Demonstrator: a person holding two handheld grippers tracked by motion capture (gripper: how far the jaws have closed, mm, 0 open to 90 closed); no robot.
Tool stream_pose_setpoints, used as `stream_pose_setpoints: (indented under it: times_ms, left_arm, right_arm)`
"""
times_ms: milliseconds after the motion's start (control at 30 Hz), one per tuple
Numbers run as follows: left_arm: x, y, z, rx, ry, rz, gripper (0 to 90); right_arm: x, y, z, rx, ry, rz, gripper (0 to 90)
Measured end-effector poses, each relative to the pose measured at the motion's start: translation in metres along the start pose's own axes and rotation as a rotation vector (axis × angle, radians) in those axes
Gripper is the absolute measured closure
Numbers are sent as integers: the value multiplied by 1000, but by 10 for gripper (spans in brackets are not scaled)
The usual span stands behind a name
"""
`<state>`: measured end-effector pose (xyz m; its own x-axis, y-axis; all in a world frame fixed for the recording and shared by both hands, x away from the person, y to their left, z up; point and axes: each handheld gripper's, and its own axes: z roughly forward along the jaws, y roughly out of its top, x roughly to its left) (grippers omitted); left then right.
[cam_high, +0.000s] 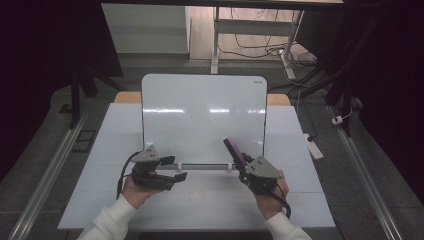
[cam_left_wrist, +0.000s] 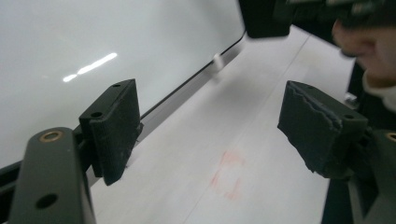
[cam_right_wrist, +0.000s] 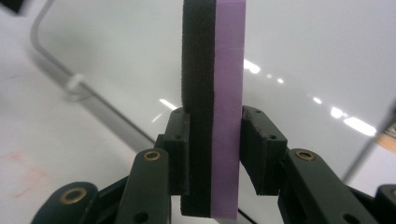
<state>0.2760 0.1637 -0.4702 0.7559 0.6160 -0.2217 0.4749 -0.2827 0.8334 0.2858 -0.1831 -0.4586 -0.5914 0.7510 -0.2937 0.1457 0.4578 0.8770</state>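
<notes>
Right gripper (cam_right_wrist: 215, 154) pinching the purple-and-black foam eraser (cam_right_wrist: 214, 93) should press its black face flat against the glossy white whiteboard (cam_high: 200, 115), left gripper (cam_left_wrist: 210, 135) spread empty

Eraser (cam_right_wrist: 214, 116) bottom behind tongs (cam_right_wrist: 215, 154)

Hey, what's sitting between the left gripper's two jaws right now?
Nothing: the left gripper is open, and its own view shows bare white table with a faint red smudge between the jaws.

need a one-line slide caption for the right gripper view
Right gripper clamps an upright purple-and-black foam whiteboard eraser before a blank, glossy white whiteboard.
</notes>
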Motion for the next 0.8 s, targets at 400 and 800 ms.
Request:
stream_pose_setpoints:
  times_ms: [400, 800]
  left_arm:
    - [14, -37, -30, 26, 105, -28, 217]
    - [22, -55, -39, 48, 146, -52, 219]
  right_arm:
    - [-26, -8, 9, 31, -108, 153, 639]
    - [-27, -10, 32, 81, -151, 147, 629]
